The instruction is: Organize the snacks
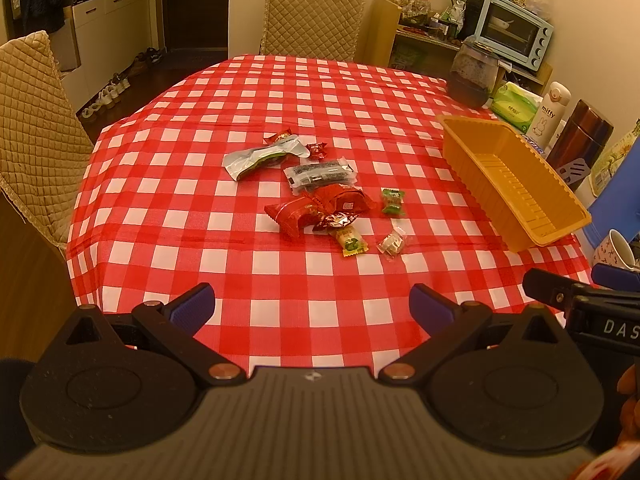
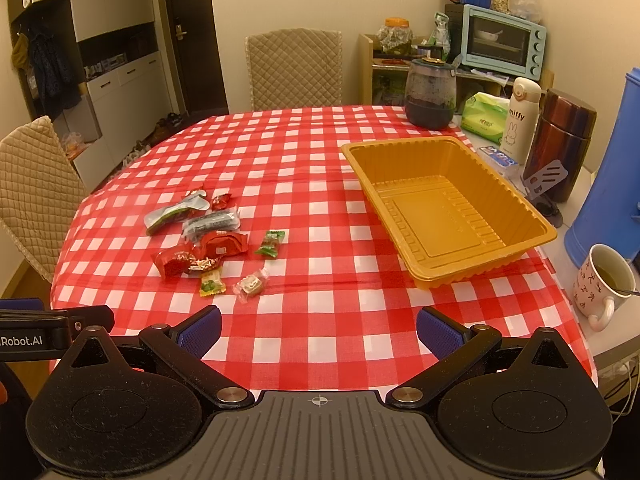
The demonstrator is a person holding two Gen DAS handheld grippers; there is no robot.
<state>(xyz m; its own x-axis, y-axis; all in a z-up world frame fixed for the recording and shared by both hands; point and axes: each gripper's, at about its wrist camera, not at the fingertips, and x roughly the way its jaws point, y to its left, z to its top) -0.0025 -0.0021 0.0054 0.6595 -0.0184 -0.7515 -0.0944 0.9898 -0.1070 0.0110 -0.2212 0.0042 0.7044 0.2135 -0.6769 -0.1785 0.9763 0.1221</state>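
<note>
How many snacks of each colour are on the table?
Red snacks: 5
Green snack: 1
Yellow snack: 1
Silver packet: 1
Clear packets: 2
Total: 10

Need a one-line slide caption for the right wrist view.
Open right gripper hovers over checkered table; wrapped snacks lie beside the empty orange tray.

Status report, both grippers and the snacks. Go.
Left gripper open, empty. Right gripper open, empty. Snacks loose on checkered tablecloth; orange tray empty. Path clear; mug beside tray.
</note>
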